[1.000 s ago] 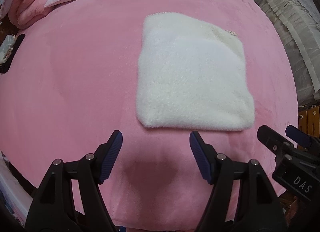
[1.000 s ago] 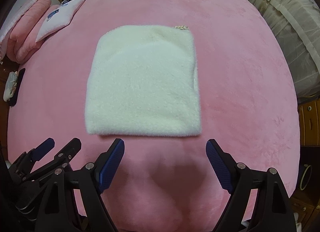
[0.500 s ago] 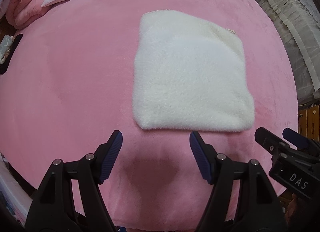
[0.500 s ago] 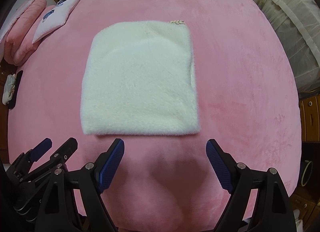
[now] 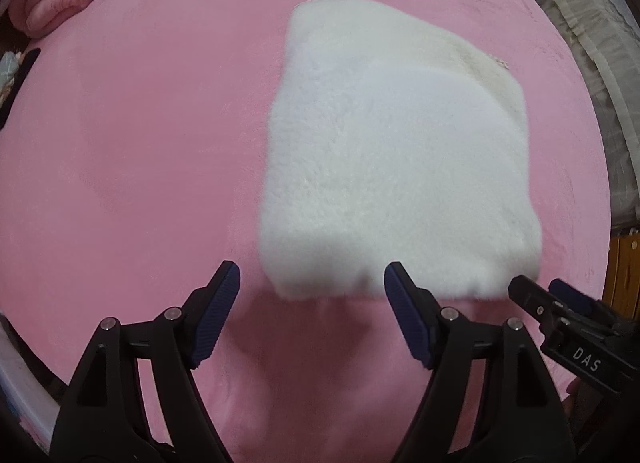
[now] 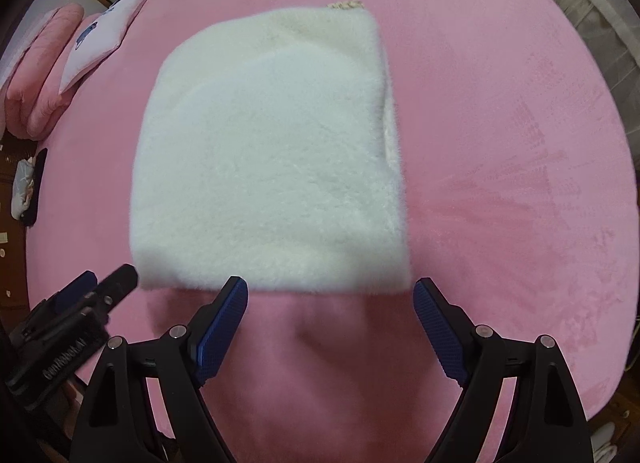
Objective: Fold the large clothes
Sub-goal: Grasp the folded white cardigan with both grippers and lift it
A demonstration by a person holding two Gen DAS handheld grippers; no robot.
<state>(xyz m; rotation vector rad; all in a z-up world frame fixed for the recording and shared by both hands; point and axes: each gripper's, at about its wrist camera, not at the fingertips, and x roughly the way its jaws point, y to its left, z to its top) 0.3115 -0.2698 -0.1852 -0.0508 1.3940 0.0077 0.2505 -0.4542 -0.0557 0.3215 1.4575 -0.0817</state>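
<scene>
Over the pink bed (image 5: 132,151), seen from the left wrist, the left gripper (image 5: 312,283) hangs with its jaws wide apart and nothing between them, just short of the near edge of the white fleece garment (image 5: 392,167). That garment lies flat on the bed, already folded into a thick square. The right gripper (image 5: 560,303) pokes in at the lower right, near the garment's near right corner. For another fold, I'd say both tools should catch all the layers at the near corners together and lift evenly, or the plush stack will slide apart. Compared with a second ago, the garment looms larger and sits closer to the fingertips.

From the right wrist, the right gripper (image 6: 330,293) is also spread wide and empty, its tips almost at the garment's (image 6: 268,159) near edge. Pink pillows (image 6: 44,75) lie far left. The left gripper (image 6: 96,283) has moved up beside the near left corner.
</scene>
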